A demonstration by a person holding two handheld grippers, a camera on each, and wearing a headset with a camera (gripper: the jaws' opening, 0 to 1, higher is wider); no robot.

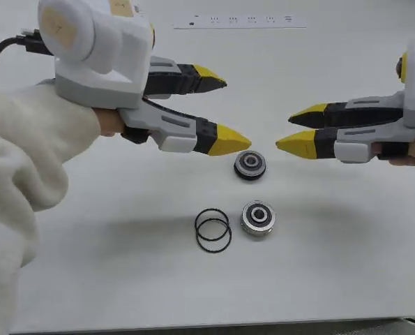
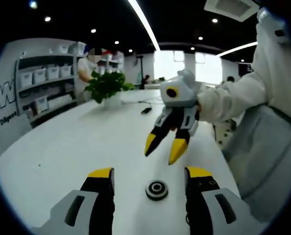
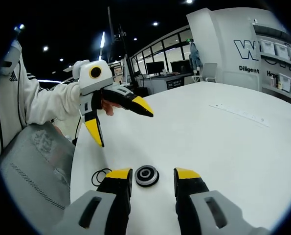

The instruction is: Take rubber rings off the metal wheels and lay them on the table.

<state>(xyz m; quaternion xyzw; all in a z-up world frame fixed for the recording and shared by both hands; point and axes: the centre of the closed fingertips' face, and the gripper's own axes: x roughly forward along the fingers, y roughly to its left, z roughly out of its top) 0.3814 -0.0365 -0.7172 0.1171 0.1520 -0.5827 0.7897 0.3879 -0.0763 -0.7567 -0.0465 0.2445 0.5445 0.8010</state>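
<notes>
While both grippers hang above the white table point(image 1: 123, 279), a dark-rimmed metal wheel point(image 1: 250, 165) lies flat below the gap between their yellow tips, touched by neither. The left gripper point(image 1: 234, 112), at the wheel's ten o'clock, has its jaws spread wide and empty. The right gripper point(image 1: 285, 130), at two o'clock, holds nothing, its jaws only narrowly parted. At the wheel's six o'clock sits a bare wheel point(image 1: 258, 217), and at that one's nine o'clock two loose rubber rings point(image 1: 213, 230) overlap on the tabletop. A printed strip point(image 1: 238, 21) lies well apart at twelve o'clock.
</notes>
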